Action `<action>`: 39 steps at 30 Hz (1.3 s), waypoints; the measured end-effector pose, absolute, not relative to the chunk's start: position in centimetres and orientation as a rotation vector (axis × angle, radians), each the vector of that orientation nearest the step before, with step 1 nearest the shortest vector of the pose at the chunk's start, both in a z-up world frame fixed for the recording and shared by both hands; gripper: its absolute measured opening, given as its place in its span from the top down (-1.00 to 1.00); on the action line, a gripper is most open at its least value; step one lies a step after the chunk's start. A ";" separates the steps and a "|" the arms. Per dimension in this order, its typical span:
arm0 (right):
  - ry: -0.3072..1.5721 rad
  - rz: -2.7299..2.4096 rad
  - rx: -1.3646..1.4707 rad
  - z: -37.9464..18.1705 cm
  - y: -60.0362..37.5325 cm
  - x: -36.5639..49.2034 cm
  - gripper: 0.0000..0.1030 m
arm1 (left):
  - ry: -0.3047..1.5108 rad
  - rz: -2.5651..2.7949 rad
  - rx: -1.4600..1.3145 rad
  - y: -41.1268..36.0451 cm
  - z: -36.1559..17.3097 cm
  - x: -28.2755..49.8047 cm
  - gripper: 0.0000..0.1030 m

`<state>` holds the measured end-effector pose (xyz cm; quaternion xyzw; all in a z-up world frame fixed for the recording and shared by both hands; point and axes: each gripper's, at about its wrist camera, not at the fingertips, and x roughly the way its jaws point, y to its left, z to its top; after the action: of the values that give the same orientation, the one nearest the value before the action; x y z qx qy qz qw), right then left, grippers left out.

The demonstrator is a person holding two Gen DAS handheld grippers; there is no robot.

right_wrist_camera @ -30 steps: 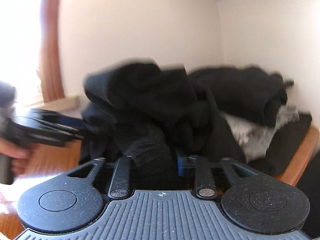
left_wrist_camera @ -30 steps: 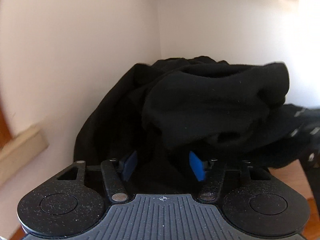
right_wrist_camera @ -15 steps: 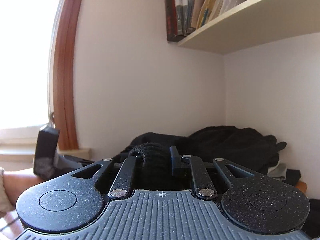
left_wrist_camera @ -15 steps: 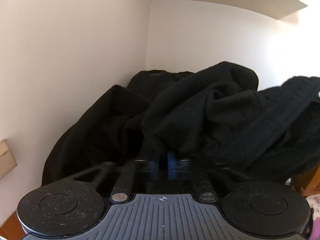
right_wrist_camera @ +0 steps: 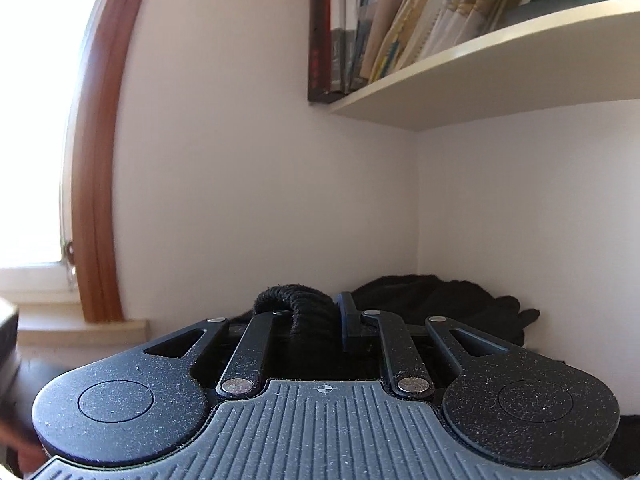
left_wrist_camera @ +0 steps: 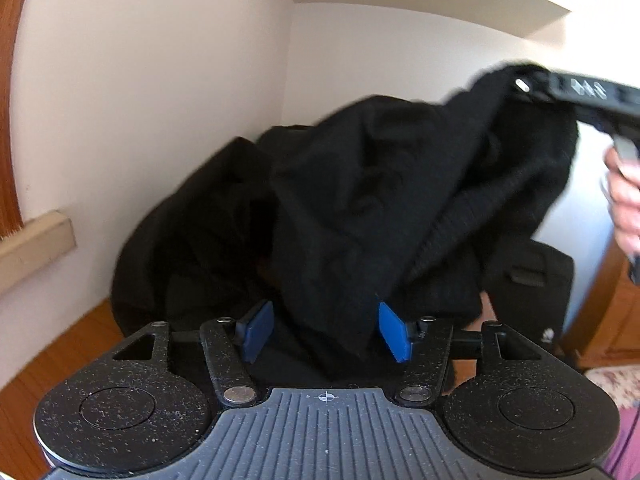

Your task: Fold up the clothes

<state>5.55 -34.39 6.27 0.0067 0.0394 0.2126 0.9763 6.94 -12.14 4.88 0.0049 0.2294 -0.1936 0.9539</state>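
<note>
Between spread left claw (left_wrist_camera: 326, 332) pads, black garment (left_wrist_camera: 360, 208); right claw (right_wrist_camera: 316, 320) seemingly pinching its mostly hidden knit edge.

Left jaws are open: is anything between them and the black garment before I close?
Nothing visible. A hanging fold of the black garment already sits between the open jaws of the left gripper. The right gripper grips its upper edge.

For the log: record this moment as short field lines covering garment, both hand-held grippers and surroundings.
garment: black knit garment, lifted and bunched
left hand-held gripper: open, blue pads either side of hanging fabric
right hand-held gripper: shut on the garment's ribbed edge, raised
behind: dark clothes pile in the wall corner
above: shelf with books
</note>
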 end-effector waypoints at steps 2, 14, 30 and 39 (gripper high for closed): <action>0.058 0.420 0.000 6.7 -34.0 5.2 0.75 | 0.467 -0.413 0.010 -12.4 4.4 6.6 -0.27; 0.018 0.416 -0.053 10.0 -33.4 3.6 0.75 | 0.454 -0.296 -0.005 -13.3 4.6 7.7 0.88; 0.403 0.496 -0.186 7.1 -31.5 6.4 0.74 | 0.251 -0.034 -0.061 0.4 14.0 0.8 0.91; 0.504 0.850 -0.242 5.8 -20.2 1.0 0.74 | 0.212 0.171 -0.008 9.5 17.7 -9.9 1.00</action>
<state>0.96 -20.15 5.82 -0.1159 0.2413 0.4071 0.8733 -9.89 9.50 17.68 -0.0042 0.1055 0.0852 0.9907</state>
